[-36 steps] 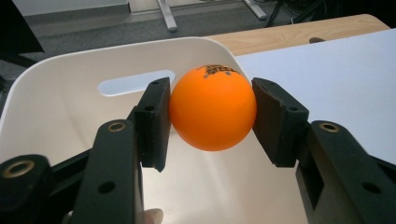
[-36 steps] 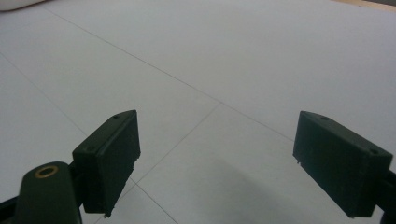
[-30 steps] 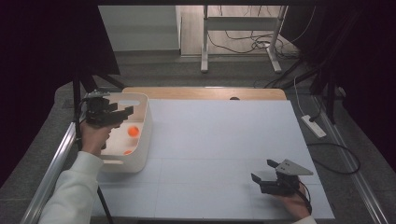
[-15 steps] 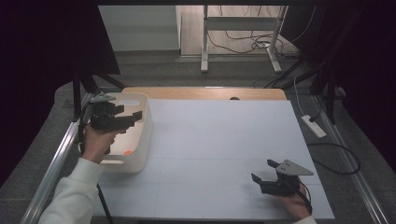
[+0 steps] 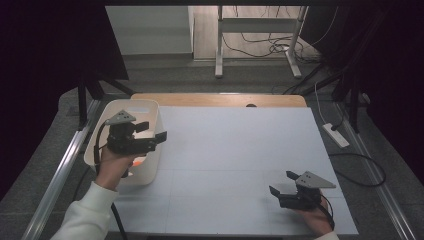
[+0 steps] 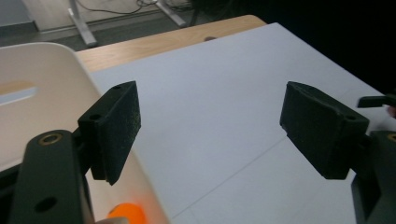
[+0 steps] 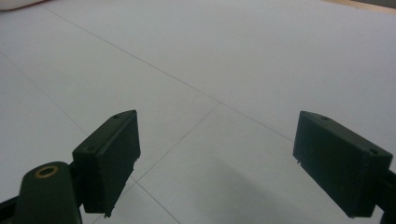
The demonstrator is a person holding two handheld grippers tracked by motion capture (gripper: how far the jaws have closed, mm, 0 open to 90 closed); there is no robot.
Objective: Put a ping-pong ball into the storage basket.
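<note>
The orange ball (image 5: 139, 161) lies in the white bin (image 5: 150, 107) at the table's (image 5: 240, 150) left edge; my left gripper (image 5: 154, 136), jaws just spread wider with nothing between them, hovers level over the bin's right rim; I judge the drop done; next I should clear away rightward; my right gripper (image 5: 281, 184) rests released at near right.

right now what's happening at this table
A person holds a gripper in each hand at a white-covered table. The left gripper hovers over the near rim of a white bin, jaws open and empty, having just been opening. An orange ball lies in the bin. The right gripper rests open on the table near the front right corner.
</note>
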